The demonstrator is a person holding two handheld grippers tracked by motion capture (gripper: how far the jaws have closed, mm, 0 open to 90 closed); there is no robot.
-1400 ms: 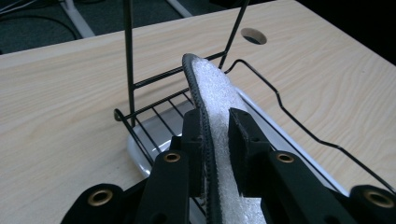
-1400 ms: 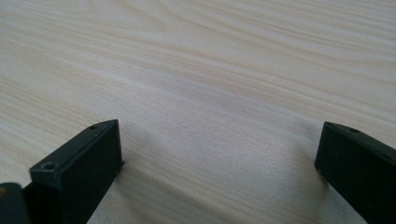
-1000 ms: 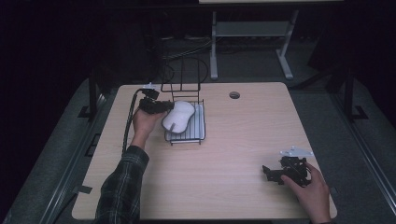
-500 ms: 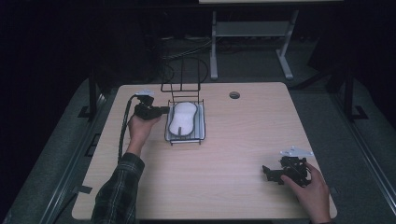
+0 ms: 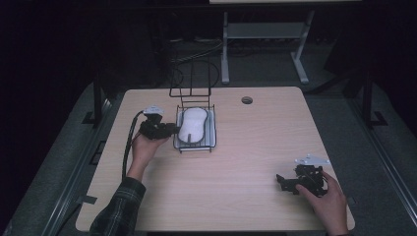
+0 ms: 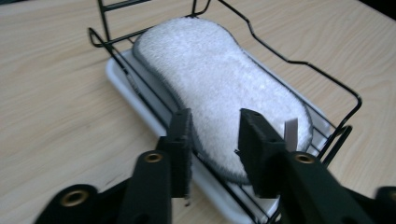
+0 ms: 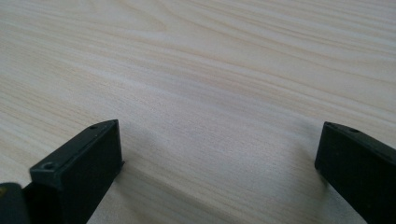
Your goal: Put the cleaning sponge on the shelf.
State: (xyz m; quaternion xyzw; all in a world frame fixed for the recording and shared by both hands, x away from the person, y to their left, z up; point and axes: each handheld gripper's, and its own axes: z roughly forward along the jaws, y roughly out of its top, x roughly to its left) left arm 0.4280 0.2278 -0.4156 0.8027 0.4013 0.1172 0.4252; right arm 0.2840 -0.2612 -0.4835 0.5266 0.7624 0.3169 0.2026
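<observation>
White sponge pad (image 6: 219,88) is lying flat inside the black wire rack (image 6: 299,65), which is sitting on a white tray (image 6: 140,105) toward the far left of the bench (image 5: 236,167). In the high view the pad (image 5: 192,124) is filling most of the rack's floor, long axis pointing away from the person.

Left hand-held gripper (image 6: 215,140) is hovering at the rack's near edge, jaws parted with a gap between them and nothing pinched; the pad's near rim is showing through that gap. A small white tag (image 6: 291,134) is standing up beside 1 jaw.

Right hand-held gripper (image 5: 299,180) is resting on the bench at the near right, well apart from the rack, jaws spread wide over bare wood (image 7: 210,93).

Judgement: the placing step looks complete, release stage in hand. Next move is calling for backing the left hand-held gripper straight off without snagging the wire rim.
</observation>
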